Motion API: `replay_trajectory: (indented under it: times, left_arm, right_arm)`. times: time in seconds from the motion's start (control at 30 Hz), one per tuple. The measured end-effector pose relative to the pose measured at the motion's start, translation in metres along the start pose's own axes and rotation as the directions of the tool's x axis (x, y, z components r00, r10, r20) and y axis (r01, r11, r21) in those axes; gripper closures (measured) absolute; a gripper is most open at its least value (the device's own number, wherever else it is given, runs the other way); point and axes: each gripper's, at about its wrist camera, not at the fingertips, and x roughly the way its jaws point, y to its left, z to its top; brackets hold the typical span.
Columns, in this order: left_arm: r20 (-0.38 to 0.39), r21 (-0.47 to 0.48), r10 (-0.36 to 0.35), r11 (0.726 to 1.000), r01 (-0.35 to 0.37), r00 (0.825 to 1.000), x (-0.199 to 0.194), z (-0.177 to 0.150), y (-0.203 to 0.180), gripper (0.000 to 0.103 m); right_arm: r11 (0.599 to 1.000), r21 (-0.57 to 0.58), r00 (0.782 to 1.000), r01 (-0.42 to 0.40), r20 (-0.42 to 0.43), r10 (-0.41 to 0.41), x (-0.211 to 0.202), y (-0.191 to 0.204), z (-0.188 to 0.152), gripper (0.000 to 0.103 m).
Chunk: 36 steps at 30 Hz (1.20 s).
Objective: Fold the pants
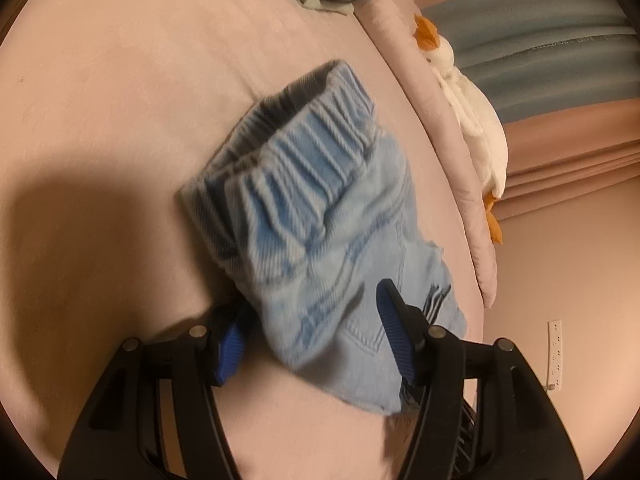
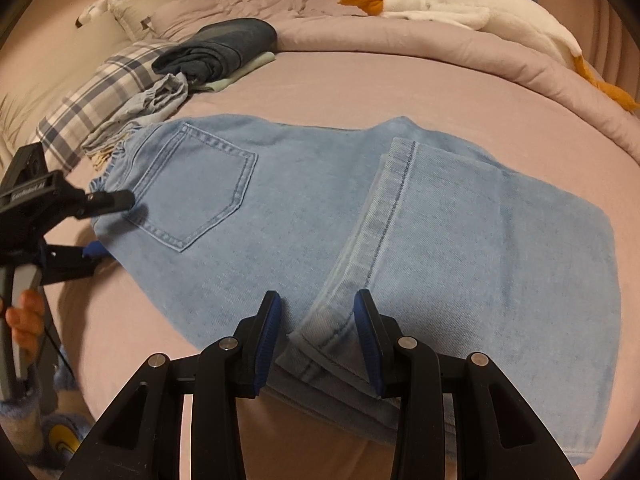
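Light blue denim pants (image 2: 320,216) lie on the pink bed sheet (image 2: 360,80), back pocket up, legs folded over toward the right. In the left wrist view the pants (image 1: 320,208) show waistband-first, blurred. My left gripper (image 1: 316,320) is open, its jaws straddling the waist corner; it also shows in the right wrist view (image 2: 104,224) at the pants' left edge. My right gripper (image 2: 316,320) is open, its jaws on either side of the folded leg hem at the near edge.
Folded dark jeans (image 2: 224,48) and plaid and light clothes (image 2: 116,100) lie at the back left of the bed. A white goose plush (image 2: 460,8) rests on the rolled duvet (image 2: 400,40) behind. The bed edge is near me.
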Motion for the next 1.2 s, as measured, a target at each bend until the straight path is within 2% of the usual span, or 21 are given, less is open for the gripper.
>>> replay_trajectory:
  times: [0.17, 0.37, 0.47, 0.53, 0.6, 0.77, 0.87, 1.07, 1.2]
  left_arm:
    - [0.035, 0.019, 0.027, 0.999, -0.027, 0.999, 0.006, 0.009, -0.003, 0.041]
    - [0.035, 0.022, 0.011, 1.000, -0.012, 0.999, 0.014, 0.020, -0.003, 0.039]
    - [0.030, 0.037, 0.017, 0.999, -0.018, 0.999, 0.014, 0.020, -0.006, 0.042]
    - [0.027, 0.056, 0.058, 0.997, -0.059, 0.998, 0.013, 0.019, -0.008, 0.052]
    - [0.032, 0.073, 0.085, 0.993, -0.087, 0.996, 0.011, 0.017, -0.010, 0.056]
    - [0.101, 0.202, 0.201, 0.955, -0.218, 0.974, 0.008, 0.004, -0.032, 0.062]
    - [0.128, 0.259, 0.209, 0.937, -0.236, 0.969, 0.003, 0.002, -0.041, 0.064]
    - [0.204, 0.400, 0.199, 0.876, -0.267, 0.958, -0.008, -0.007, -0.063, 0.066]
    - [0.196, 0.410, 0.199, 0.873, -0.265, 0.960, -0.007, -0.005, -0.060, 0.066]
  right_arm:
    - [1.000, 0.003, 1.000, -0.004, 0.001, 0.004, 0.000, -0.001, 0.000, 0.064]
    - [1.000, 0.001, 1.000, -0.001, 0.003, 0.001, 0.000, 0.000, -0.001, 0.064]
    - [1.000, -0.003, 1.000, 0.004, 0.005, -0.004, 0.000, 0.000, -0.001, 0.064]
    - [1.000, -0.008, 1.000, 0.008, 0.005, -0.008, 0.001, 0.001, -0.001, 0.064]
    - [1.000, -0.010, 1.000, 0.009, 0.004, -0.009, 0.001, 0.001, -0.001, 0.064]
    - [1.000, -0.005, 1.000, 0.022, -0.013, -0.022, 0.002, 0.003, 0.002, 0.064]
    - [0.999, 0.017, 0.999, 0.028, -0.027, -0.028, 0.002, 0.004, 0.006, 0.064]
    - [0.999, 0.033, 1.000, 0.010, -0.005, -0.010, 0.002, 0.005, 0.021, 0.064]
    - [0.999, 0.032, 1.000, 0.004, 0.018, -0.005, 0.009, 0.006, 0.040, 0.064]
